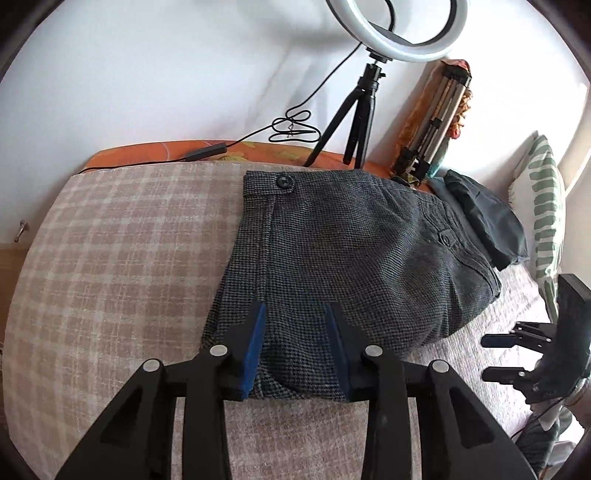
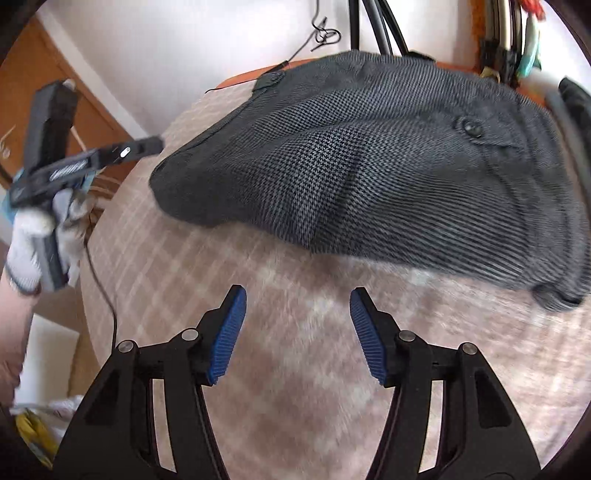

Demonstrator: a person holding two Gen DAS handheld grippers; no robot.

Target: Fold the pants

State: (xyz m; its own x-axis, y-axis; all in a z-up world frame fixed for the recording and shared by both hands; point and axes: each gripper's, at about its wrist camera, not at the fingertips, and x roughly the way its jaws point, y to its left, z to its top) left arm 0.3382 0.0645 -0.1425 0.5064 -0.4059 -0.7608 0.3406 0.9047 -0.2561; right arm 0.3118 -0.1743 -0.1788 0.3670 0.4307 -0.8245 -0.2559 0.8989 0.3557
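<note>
The pants (image 1: pixel 343 258), grey and finely checked, are seen lying folded into a compact bundle on a pale plaid blanket (image 1: pixel 122 251). The waistband button (image 1: pixel 283 182) is turned toward the far edge, near the wall, and a second button (image 2: pixel 471 127) is seen on a pocket flap toward the right side.

The left gripper (image 1: pixel 295 347) is held over the near edge of the bundle, its jaws set narrowly, with a fold of the cloth lying between the blue pads (image 1: pixel 255 350). Whether the pads actually press on the cloth cannot be told from this view. In the right wrist view the same gripper is carried by a gloved hand (image 2: pixel 33 247) at the left (the picture is blurred there).

The right gripper (image 2: pixel 297 332) is held over bare blanket just short of the bundle, its jaws moderately apart, with nothing between them.

Behind the bundle a ring light (image 1: pixel 397 29) on a small tripod (image 1: pixel 354 118) is stood against the wall, and a dark folded garment (image 1: pixel 484 221) is laid beside a striped pillow (image 1: pixel 543 206).
</note>
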